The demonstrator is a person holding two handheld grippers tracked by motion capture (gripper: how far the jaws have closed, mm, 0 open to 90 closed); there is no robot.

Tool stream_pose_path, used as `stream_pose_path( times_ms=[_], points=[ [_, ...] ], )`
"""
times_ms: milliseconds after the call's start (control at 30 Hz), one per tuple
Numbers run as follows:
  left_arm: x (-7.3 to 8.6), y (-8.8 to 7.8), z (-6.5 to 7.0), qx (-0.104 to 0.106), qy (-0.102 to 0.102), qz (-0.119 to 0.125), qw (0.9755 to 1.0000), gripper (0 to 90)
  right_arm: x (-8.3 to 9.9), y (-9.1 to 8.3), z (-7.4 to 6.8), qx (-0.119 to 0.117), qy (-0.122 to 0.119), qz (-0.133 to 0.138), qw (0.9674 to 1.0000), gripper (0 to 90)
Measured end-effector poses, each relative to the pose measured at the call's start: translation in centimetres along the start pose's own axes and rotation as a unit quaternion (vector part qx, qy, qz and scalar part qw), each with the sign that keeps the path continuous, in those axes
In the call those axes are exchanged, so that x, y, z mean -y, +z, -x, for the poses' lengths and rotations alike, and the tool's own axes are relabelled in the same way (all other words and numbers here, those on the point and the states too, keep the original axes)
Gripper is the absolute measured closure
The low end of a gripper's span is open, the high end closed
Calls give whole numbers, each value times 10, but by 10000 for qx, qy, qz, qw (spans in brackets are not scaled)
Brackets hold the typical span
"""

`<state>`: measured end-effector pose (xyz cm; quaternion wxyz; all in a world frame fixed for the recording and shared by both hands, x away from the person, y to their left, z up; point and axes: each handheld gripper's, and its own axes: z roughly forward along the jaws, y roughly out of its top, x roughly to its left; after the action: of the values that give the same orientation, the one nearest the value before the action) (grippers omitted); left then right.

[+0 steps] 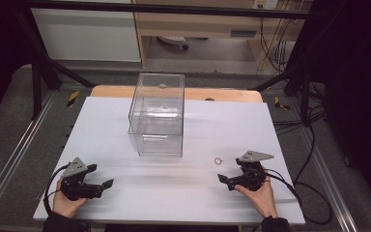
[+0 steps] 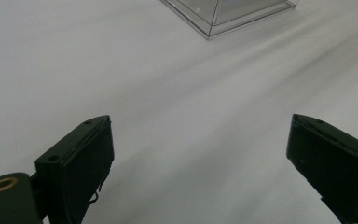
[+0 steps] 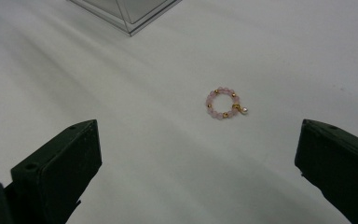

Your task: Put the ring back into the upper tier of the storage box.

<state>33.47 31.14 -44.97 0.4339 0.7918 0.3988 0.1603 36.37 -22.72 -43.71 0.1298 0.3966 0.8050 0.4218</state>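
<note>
I count two grippers, one beaded ring and one clear box on the white table top (image 1: 183, 193), and I take the clear plastic box (image 1: 157, 116) as my landmark.

Nearest to me, on the near left of the box, sits my left gripper (image 1: 102, 176), held in a hand (image 1: 66, 203) that rests on the table. Its two black jaws stand spread wide with nothing between them; in the left gripper view (image 2: 198, 154) I see bare white surface in the gap, and one near corner of the box (image 2: 214, 18) well ahead.

On the near right of the box my right gripper (image 1: 228, 180) is held by the other hand (image 1: 262, 195), also low at the table. Its two jaws are likewise spread wide and grip nothing. In the right gripper view (image 3: 198, 154) the gap between them looks straight toward the ring.

One small ring of pink beads (image 3: 223, 102) with a few gold beads and a single pale pearl-like bead at its edge lies flat on the table. It is just ahead of the right gripper, between that gripper and the box, near the box's near right corner but apart from it (image 1: 218, 161). Neither gripper touches it.

Farthest off stands the box itself, upright at the middle of the table, with a strip of wooden board (image 1: 111, 92) showing beyond it at the far edge.
</note>
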Motion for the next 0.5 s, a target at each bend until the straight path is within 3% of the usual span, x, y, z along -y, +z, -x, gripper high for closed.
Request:
stream_pose_path(
  times_ms=[333,500],
  points=[
    [0,-1,0,-14,-7,5,10000,69,-19,6,-8,132,-64,37,9999,19],
    [0,0,0,-19,-10,16,10000,69,-29,13,-10,232,-167,-103,9995,47]
  ],
)
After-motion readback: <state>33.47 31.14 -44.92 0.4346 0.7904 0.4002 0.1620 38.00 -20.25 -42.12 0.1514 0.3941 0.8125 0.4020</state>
